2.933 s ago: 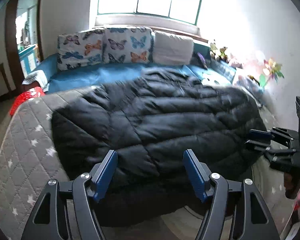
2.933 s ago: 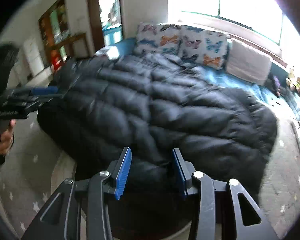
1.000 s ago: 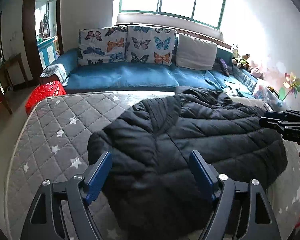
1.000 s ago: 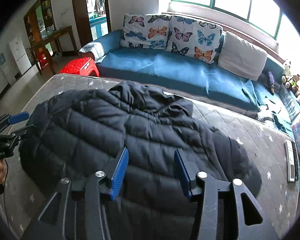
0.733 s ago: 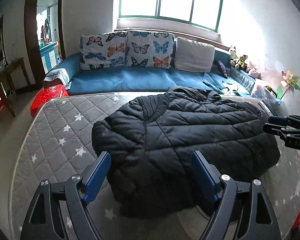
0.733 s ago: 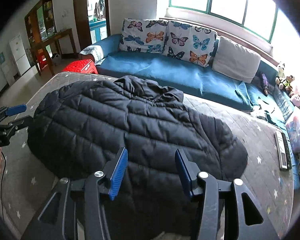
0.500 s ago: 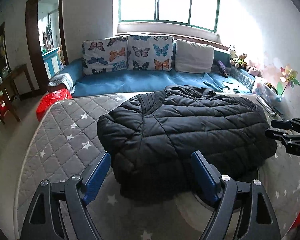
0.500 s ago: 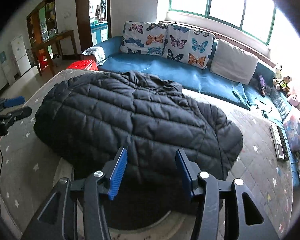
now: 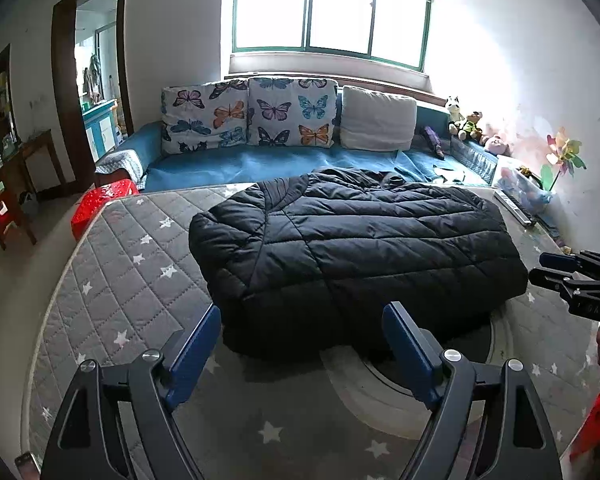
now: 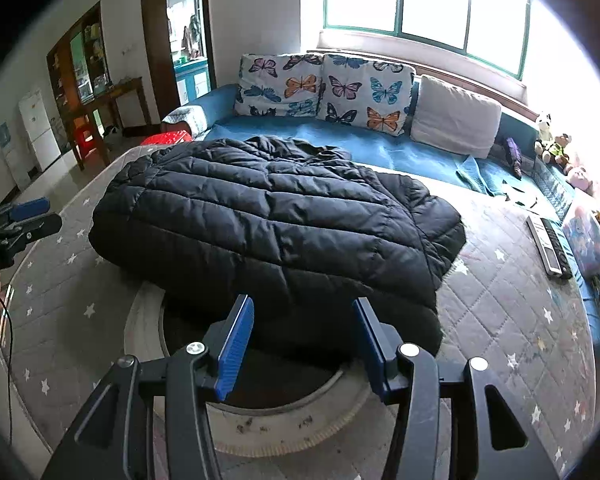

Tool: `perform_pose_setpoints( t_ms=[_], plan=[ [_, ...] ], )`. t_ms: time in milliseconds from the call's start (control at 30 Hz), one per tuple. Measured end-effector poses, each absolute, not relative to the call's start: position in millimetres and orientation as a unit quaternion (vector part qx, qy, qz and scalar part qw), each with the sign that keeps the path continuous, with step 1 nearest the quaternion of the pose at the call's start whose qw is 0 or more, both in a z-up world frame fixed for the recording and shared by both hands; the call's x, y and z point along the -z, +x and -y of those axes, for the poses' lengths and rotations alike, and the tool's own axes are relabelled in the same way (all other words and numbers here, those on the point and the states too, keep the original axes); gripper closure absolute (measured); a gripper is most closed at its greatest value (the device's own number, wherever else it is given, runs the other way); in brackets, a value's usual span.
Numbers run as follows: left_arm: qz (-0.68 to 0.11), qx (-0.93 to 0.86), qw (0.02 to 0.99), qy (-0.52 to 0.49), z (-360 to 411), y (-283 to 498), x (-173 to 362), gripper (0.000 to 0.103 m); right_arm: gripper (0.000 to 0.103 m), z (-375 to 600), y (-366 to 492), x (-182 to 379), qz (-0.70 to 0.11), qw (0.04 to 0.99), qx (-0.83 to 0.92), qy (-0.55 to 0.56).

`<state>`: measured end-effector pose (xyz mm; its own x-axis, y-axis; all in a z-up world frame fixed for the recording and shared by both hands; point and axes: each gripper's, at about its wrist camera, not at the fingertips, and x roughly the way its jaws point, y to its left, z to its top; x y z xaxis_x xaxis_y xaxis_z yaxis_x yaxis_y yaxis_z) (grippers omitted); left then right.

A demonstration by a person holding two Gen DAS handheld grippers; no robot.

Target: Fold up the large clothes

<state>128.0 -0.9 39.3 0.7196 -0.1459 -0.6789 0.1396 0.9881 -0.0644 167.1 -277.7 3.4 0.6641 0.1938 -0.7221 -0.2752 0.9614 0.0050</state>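
Note:
A black quilted puffer jacket point(image 9: 356, 252) lies spread flat on the grey star-patterned mattress point(image 9: 136, 264), collar end toward the sofa; it also shows in the right wrist view point(image 10: 276, 224). My left gripper point(image 9: 302, 350) is open and empty, held above the mattress short of the jacket's near edge. My right gripper point(image 10: 304, 340) is open and empty above the jacket's near hem. Each gripper shows at the edge of the other's view: the right gripper point(image 9: 556, 272) and the left gripper point(image 10: 24, 216).
A blue sofa point(image 9: 260, 164) with butterfly cushions point(image 9: 248, 116) runs behind the mattress. A red stool point(image 9: 100, 204) stands at its left corner. A remote control point(image 10: 548, 244) lies on the mattress's right side. Soft toys point(image 9: 464, 120) and a wall are on the right.
Both grippers have drawn back and up from the jacket, which has dropped flat onto the mattress. More mattress shows in front of each gripper than before.

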Motion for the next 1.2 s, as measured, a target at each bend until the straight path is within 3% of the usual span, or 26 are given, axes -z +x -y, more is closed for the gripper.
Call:
perform_pose_setpoints(
  t_ms=[233,767,1200],
  plan=[
    [-0.368,0.081,0.926,-0.018,1,116,-39,0.014,0.035,294,153,-3,-0.38,0.917,-0.119,-0.031],
    [-0.382,0.101,0.919,0.002,20,81,-29,0.014,0.031,308,114,10,-0.375,0.921,-0.111,-0.009],
    [-0.421,0.086,0.897,-0.104,-43,171,-17,0.013,0.03,369,183,17,-0.393,0.916,-0.071,0.035]
  ],
)
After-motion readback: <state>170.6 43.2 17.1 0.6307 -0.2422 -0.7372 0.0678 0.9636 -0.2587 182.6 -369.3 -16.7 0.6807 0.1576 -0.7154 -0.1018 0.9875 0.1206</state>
